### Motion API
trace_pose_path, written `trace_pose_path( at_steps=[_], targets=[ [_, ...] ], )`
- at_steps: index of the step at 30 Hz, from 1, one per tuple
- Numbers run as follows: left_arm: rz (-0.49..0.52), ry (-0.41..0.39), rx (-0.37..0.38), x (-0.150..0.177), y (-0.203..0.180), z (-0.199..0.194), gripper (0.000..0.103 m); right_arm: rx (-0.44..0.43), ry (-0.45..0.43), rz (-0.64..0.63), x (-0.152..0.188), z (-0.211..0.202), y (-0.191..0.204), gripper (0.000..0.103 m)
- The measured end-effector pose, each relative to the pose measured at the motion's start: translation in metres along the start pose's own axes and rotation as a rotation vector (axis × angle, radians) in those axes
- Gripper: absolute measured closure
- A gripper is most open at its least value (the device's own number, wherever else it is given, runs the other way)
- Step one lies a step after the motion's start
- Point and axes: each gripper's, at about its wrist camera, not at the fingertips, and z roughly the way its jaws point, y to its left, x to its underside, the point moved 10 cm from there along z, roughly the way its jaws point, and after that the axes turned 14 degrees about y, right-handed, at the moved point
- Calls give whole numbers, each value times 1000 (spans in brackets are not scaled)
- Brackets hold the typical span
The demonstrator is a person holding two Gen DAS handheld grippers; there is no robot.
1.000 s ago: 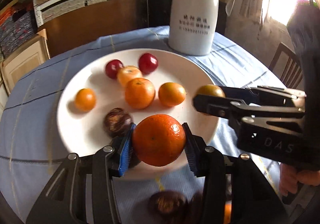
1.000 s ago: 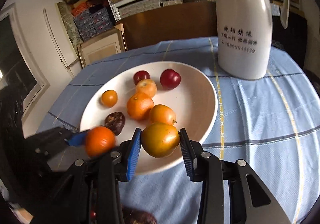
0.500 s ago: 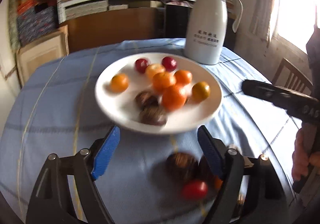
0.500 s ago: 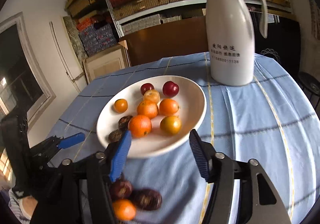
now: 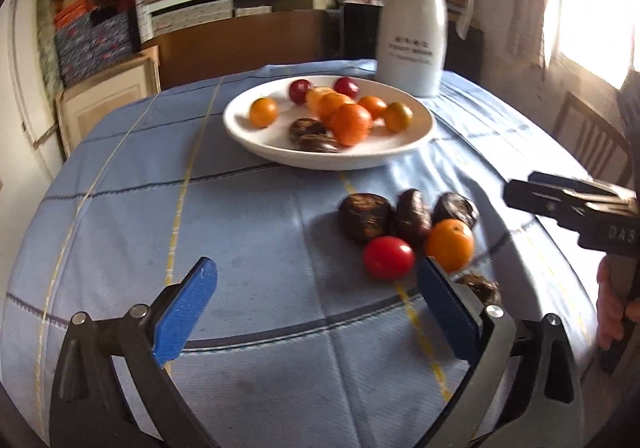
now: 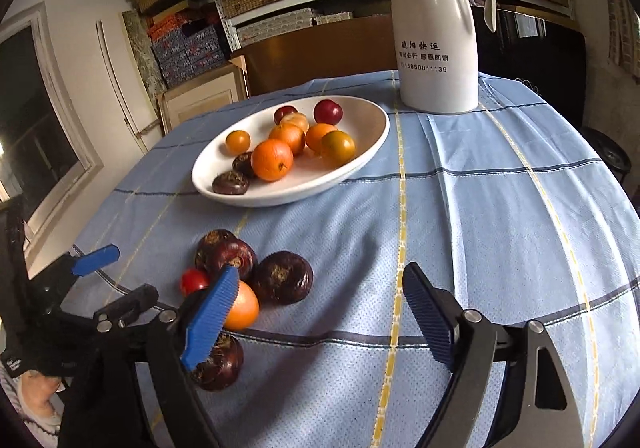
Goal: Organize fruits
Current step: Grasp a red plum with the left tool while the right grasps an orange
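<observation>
Grippers first: my left gripper (image 5: 316, 298) is spread wide with nothing between the blue pads, hanging low over the worktop (image 5: 200, 216) just short of the loose pile, and my right gripper (image 6: 320, 308) is spread the same way and empty too, sitting right over that pile from the other side. Makes sense to me, since both are lined up on what's left to collect. The pile itself is a red tomato (image 5: 388, 258), an orange (image 5: 450, 245) and a few dark brown chestnut-looking fruits (image 5: 365, 217), all bunched together and touching on the blue checked cloth, with one more dark one (image 6: 218, 364) half hidden behind my right gripper's left pad. Further out, the white plate (image 5: 256, 136) holds the sorted lot: oranges, two red plums at the back, a couple of dark ones at the near edge. I'd guess we're around halfway. Behind the plate stands a white thermos jug (image 6: 438, 28), well clear of everything. Next grab is tricky, I think, because the fruits are round and packed tight, so nudging one could roll the rest.
</observation>
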Motion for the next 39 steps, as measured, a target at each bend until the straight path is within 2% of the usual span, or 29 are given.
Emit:
trace_pose_path(
  at_steps=[6, 10, 15, 17, 19, 21, 23, 26, 30, 31, 35, 36, 38, 39],
  targets=[
    [64, 46, 11, -5, -20, 14, 5, 1, 7, 13, 0, 1, -3, 17],
    [67, 110, -107, -5, -6, 31, 4, 4, 12, 14, 1, 2, -3, 17],
    [-38, 88, -210, 4, 44, 16, 4, 4, 2, 4, 0, 0, -2, 17],
    [-94, 90, -168, 8, 56, 14, 4, 2, 1, 3, 0, -1, -1, 17],
    [-105, 75, -97, 8, 51, 12, 4, -4, 0, -1, 1, -2, 0, 17],
    [-61, 54, -62, 6, 37, 8, 4, -5, -5, -3, 1, -2, 1, 17],
    [8, 33, -81, 4, 21, 5, 4, -9, -8, -1, 0, -3, 0, 17],
    [61, 55, -83, 2, 7, 13, 4, -25, -7, 3, 0, -3, 1, 17],
    [82, 65, -6, -3, -9, 18, 4, -32, 0, 5, 0, -1, 1, 17],
    [91, 72, 18, -4, -14, 20, 7, -35, 2, 8, 0, -1, 1, 17],
    [157, 112, 62, -1, -34, 29, 38, -43, 7, 22, 0, 0, -1, 17],
    [167, 116, 66, 0, -37, 30, 40, -45, 8, 25, 0, 0, -2, 17],
    [187, 124, 93, 2, -44, 31, 56, -47, 9, 25, 0, 0, -1, 17],
    [192, 129, 109, 3, -47, 32, 59, -48, 9, 23, 0, 0, -2, 17]
  ],
)
